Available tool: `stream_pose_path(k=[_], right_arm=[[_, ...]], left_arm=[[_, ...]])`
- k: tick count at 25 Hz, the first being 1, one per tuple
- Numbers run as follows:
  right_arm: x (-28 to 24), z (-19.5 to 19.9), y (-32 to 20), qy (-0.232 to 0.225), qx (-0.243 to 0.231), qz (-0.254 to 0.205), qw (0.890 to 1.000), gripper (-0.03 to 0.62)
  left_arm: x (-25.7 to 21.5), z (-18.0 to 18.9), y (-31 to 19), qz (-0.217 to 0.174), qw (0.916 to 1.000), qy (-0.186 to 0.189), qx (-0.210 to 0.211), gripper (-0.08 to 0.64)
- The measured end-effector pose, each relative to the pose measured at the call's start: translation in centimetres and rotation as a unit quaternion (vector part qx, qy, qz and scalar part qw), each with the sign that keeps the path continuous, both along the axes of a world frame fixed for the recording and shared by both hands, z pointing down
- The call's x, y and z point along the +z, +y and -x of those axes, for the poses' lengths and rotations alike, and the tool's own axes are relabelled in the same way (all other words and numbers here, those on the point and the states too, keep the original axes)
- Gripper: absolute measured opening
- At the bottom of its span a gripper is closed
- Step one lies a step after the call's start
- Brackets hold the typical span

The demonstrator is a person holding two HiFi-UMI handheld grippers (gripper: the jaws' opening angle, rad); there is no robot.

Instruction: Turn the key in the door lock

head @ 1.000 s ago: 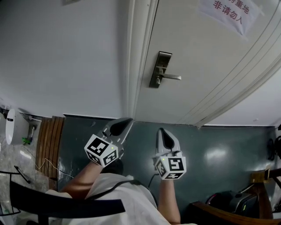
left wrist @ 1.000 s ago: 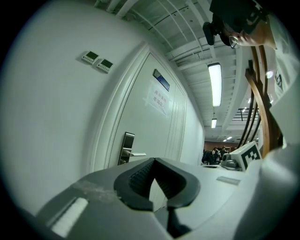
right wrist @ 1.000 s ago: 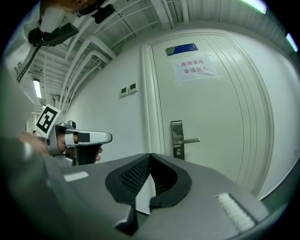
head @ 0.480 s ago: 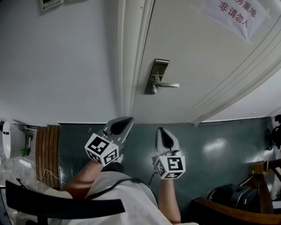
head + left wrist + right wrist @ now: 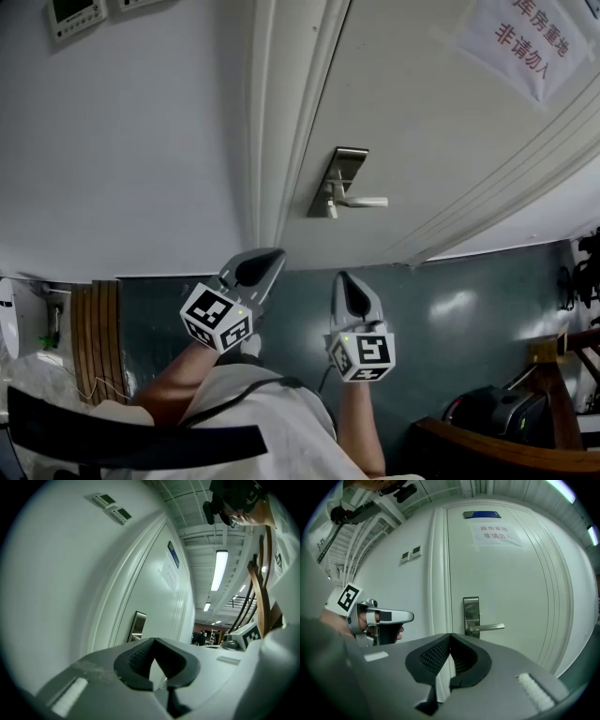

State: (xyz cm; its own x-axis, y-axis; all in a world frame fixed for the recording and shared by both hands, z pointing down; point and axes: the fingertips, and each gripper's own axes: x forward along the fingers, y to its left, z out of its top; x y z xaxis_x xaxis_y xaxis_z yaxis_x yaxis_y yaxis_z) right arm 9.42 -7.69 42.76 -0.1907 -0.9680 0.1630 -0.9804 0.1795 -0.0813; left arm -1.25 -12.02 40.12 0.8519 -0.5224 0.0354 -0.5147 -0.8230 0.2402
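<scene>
A steel lock plate (image 5: 343, 167) with a lever handle (image 5: 369, 201) sits on the white door (image 5: 422, 122), near its left edge. No key can be made out at this size. My left gripper (image 5: 272, 258) and right gripper (image 5: 345, 281) are held side by side in front of the door, well short of the lock, both shut and empty. In the right gripper view the lock plate (image 5: 471, 609) and lever (image 5: 488, 627) stand just above my shut right gripper (image 5: 450, 635), with the left gripper (image 5: 410, 616) off to the left. My left gripper (image 5: 153, 640) faces the door frame.
A paper notice (image 5: 520, 37) is stuck on the upper door. Two wall control panels (image 5: 75, 14) sit left of the door frame (image 5: 281, 122). A wooden chair (image 5: 487, 450) and a black bag (image 5: 497, 417) stand at the lower right, and wooden slats (image 5: 94, 328) at the left.
The door and its lock plate have slid lower in the head view and look nearer. Both grippers have moved toward the door together and stay shut.
</scene>
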Motion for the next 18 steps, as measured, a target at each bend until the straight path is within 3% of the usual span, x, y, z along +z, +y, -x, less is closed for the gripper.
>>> stream_pose_path(k=[18], right_arm=[[1.5, 1.2, -7.6, 0.009, 0.036, 0.020, 0.999, 0.008]], left_arm=[[1.2, 1.5, -7.6, 0.008, 0.9994, -0.006, 0.034, 0.003]])
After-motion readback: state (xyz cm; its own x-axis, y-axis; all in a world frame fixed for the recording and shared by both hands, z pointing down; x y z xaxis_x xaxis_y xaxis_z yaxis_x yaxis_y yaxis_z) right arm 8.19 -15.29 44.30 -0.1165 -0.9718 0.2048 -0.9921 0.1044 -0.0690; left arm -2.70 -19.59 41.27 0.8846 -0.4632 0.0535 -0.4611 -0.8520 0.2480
